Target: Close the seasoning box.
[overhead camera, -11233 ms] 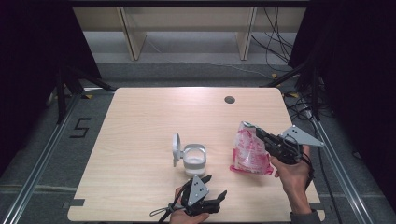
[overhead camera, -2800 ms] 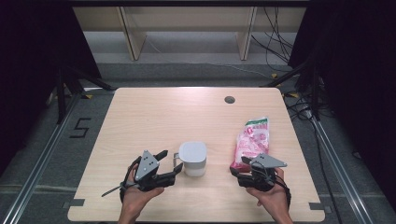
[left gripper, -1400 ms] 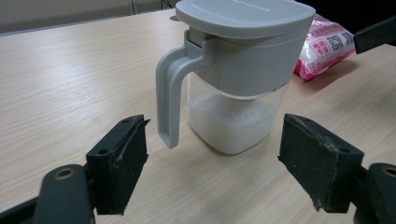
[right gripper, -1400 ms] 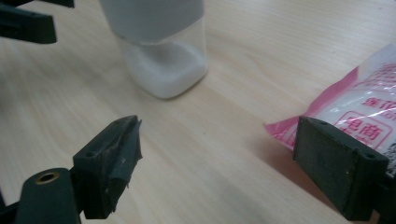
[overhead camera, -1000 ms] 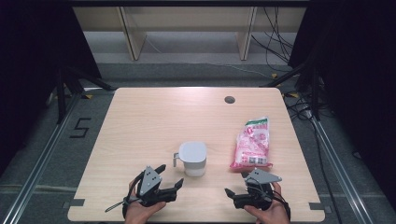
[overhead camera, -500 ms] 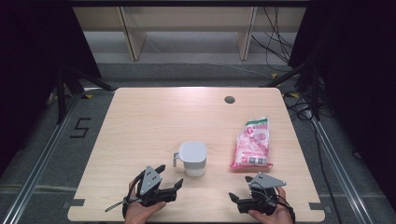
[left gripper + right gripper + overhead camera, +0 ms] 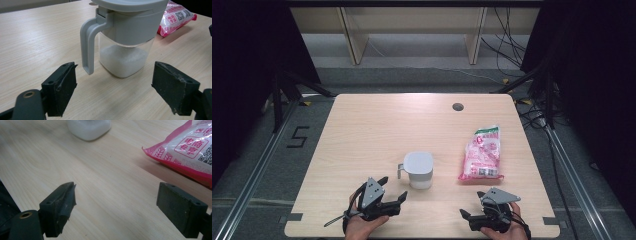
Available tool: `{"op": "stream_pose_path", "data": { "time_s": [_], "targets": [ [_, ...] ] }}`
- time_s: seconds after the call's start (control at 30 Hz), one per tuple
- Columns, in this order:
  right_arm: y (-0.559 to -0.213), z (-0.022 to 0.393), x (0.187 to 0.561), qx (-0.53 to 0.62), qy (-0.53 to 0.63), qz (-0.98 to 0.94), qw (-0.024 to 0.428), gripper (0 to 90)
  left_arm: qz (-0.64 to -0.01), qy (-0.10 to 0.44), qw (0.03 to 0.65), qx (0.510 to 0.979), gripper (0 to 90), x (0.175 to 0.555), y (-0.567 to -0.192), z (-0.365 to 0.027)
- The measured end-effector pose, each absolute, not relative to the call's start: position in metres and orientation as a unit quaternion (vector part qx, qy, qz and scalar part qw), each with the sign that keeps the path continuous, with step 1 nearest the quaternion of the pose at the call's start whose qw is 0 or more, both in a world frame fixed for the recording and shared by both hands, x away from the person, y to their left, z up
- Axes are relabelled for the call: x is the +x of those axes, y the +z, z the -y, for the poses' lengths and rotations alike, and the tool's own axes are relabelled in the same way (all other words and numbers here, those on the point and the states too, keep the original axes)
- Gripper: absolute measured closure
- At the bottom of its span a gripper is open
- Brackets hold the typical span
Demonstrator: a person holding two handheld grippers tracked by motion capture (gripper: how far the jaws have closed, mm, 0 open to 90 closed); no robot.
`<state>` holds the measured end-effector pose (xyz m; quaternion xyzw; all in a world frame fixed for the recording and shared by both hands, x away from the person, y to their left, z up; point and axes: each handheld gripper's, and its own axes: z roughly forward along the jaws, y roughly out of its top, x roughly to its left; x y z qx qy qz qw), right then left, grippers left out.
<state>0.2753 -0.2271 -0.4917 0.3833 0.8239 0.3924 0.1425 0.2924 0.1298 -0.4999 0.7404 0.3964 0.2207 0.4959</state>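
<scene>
A clear jar (image 7: 418, 169) with a grey lid and a handle on its left stands on the table's front half, lid down. In the left gripper view the jar (image 7: 125, 37) holds white grains at its bottom. A pink bag (image 7: 482, 154) lies flat to its right. My left gripper (image 7: 393, 189) is open near the front edge, a little short of the jar, with nothing between its jaws (image 7: 115, 82). My right gripper (image 7: 472, 205) is open near the front edge, short of the bag (image 7: 190, 147), and holds nothing (image 7: 115, 202).
The wooden table (image 7: 377, 130) has a round cable hole (image 7: 457, 106) at the back right. Bare wood spreads behind and left of the jar. Shelf legs and cables stand on the floor beyond the far edge.
The bag, once held tilted by my right gripper, now lies flat and free. The jar's lid has gone down. Both grippers have drawn back toward the front edge.
</scene>
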Motion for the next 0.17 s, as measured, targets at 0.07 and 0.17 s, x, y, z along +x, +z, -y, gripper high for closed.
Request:
{"op": "stream_pose_path", "data": {
  "time_s": [0.07, 0.17],
  "targets": [
    [-0.4922, 0.2274, 0.2754, 0.382, 0.392, -0.824, 0.144, 16.5, -0.396, 0.217, 0.499, 0.74, 18.7, 0.294, -0.5014, -0.1298],
    [-0.4932, 0.2275, 0.2761, 0.382, 0.39, -0.828, 0.129, 16.5, -0.401, 0.222, 0.491, 0.741, 18.7, 0.2961, -0.5037, -0.1304]
  ]
}}
